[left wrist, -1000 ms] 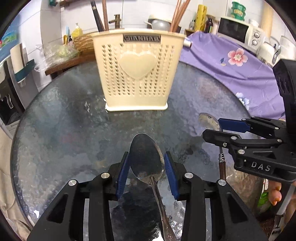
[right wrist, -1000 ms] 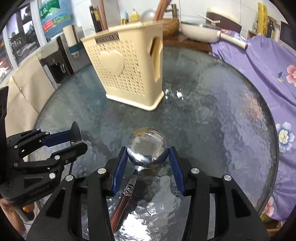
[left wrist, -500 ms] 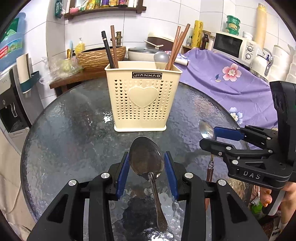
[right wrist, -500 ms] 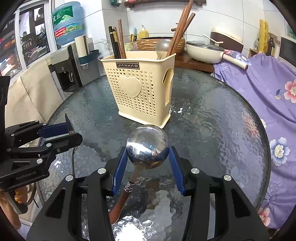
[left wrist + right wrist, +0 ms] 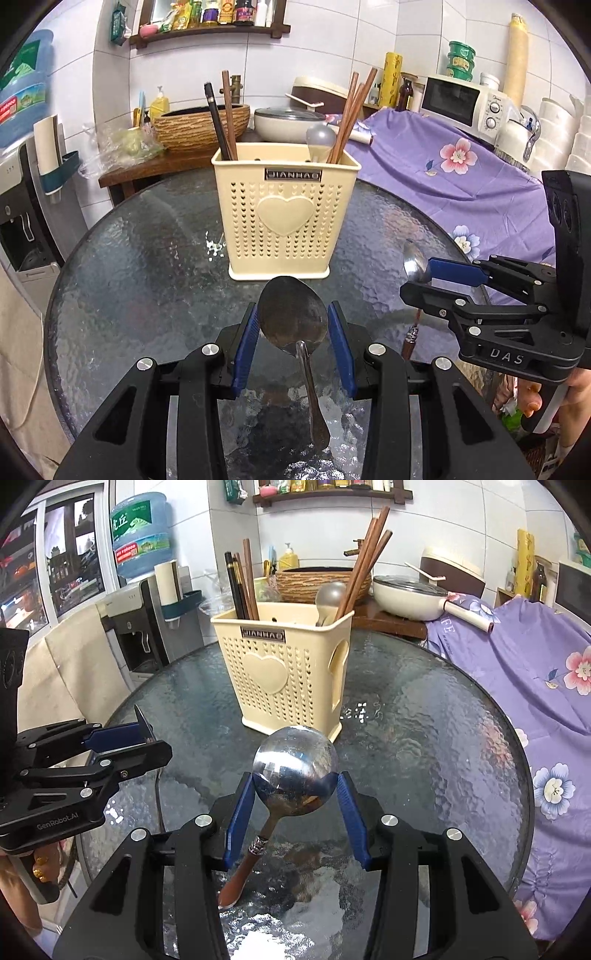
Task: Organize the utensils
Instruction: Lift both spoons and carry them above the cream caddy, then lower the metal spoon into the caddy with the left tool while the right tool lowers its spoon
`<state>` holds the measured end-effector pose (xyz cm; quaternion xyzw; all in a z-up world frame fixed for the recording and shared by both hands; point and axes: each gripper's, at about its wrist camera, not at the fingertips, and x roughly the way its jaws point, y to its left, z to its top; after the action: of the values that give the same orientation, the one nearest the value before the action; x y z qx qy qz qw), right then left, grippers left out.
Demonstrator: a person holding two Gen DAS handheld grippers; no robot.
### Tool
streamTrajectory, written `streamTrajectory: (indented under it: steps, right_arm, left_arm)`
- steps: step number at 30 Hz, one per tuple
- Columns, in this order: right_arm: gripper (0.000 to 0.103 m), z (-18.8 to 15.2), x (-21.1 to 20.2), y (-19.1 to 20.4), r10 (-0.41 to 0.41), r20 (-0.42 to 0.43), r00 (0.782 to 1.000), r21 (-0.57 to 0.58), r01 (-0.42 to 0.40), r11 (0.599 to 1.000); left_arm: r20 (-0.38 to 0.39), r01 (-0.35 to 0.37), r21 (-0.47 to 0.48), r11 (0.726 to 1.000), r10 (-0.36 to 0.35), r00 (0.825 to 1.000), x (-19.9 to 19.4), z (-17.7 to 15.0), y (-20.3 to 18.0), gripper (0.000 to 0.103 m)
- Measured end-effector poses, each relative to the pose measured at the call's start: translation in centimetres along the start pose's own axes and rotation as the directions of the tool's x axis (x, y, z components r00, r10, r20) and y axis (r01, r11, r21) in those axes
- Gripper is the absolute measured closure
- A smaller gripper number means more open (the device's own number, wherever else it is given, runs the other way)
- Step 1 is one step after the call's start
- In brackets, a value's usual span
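Plainly, each claw is clamped on a spoon bowl – left claw point(image 5: 291, 328), right claw point(image 5: 295, 792) – and curved metal could slip, dropping onto the glass table point(image 5: 147, 280).

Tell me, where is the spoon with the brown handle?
The brown-handled spoon is clamped by its bowl in the right hand-held gripper, above the glass table, in front of the cream holder.

A home kitchen: microwave point(image 5: 466, 103), condiment shelf point(image 5: 207, 31), lidded pan point(image 5: 408, 592), water dispenser point(image 5: 144, 627).
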<state>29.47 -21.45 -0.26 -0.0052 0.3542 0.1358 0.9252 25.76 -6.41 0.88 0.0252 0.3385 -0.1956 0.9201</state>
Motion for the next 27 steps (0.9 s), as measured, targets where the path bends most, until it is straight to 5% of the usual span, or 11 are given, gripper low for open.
streamTrajectory:
  steps: [15,27]
  right_arm:
    - [0.056,2.7,-2.2,0.6,-0.029,0.074,0.997,-0.033,0.032,0.999]
    - [0.056,10.5,-5.4,1.1,-0.046,0.158,0.986,-0.081,0.06,0.995]
  left_arm:
    - [0.086,0.015,0.013,1.0,-0.016,0.996,-2.5,2.7,0.3,0.066]
    - [0.204,0.009,0.005,1.0,-0.01,0.979,-5.6,10.9,1.1,0.066]
